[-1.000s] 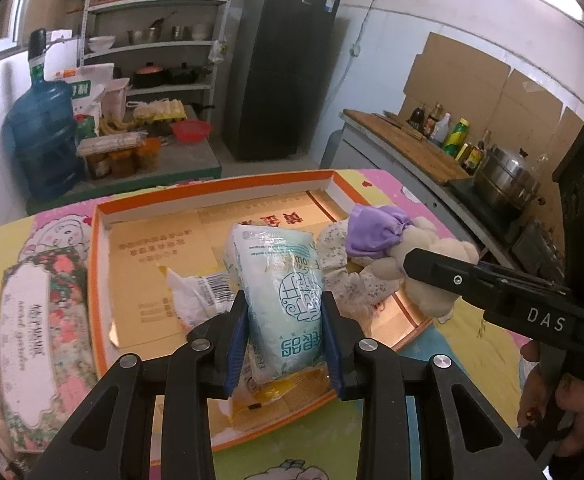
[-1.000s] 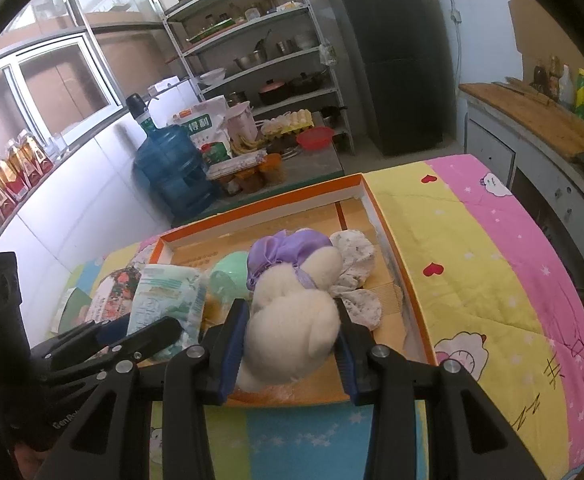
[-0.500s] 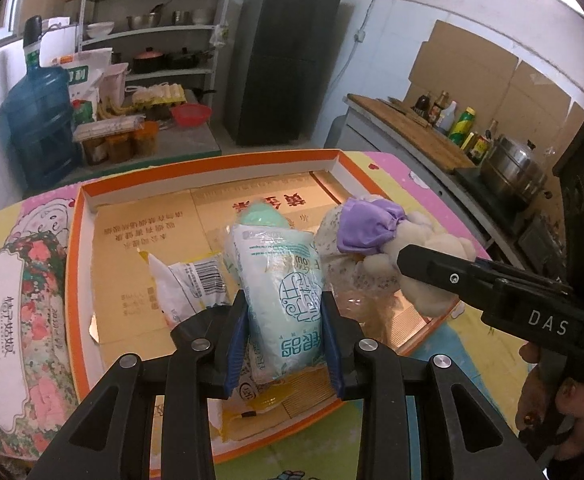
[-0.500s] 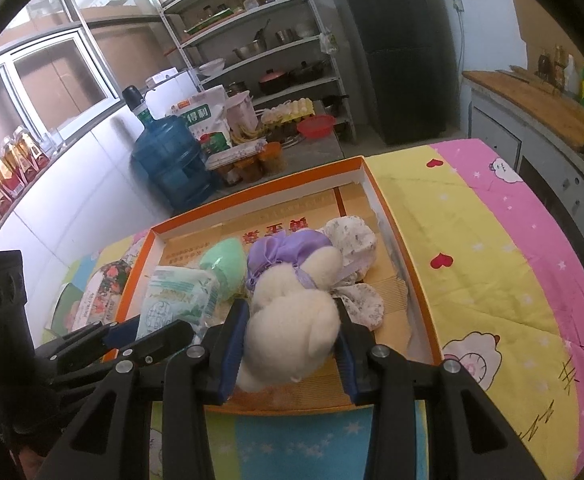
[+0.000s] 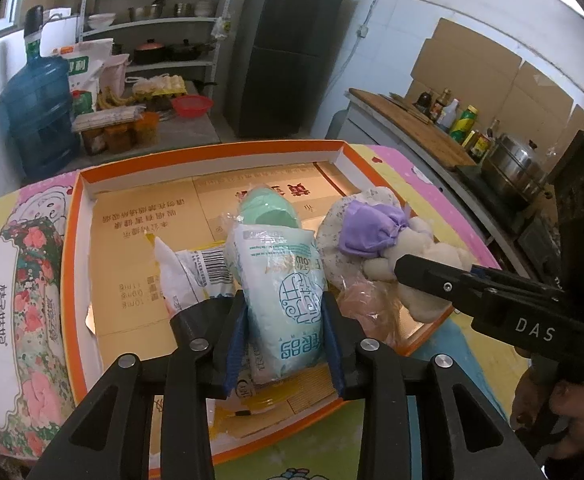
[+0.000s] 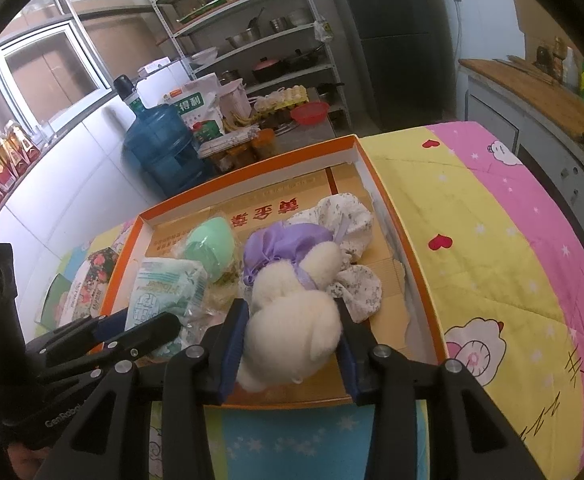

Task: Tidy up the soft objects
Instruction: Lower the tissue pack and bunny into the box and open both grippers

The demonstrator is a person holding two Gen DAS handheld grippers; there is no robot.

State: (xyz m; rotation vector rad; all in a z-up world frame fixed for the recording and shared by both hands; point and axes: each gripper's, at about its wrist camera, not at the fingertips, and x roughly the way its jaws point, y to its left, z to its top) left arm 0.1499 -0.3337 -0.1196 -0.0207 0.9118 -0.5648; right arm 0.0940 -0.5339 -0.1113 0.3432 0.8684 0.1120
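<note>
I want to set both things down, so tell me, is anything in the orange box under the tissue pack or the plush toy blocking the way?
Yes. The tissue pack, between the opening left gripper jaws, hangs over a barcoded white bag. The plush toy in the right gripper lies beside floral cloth. The orange box has bare floor at its left.

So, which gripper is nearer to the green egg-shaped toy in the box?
Left. The left gripper, opening around the tissue pack, sits just before the green toy; the right gripper holds the plush beside it.
</note>
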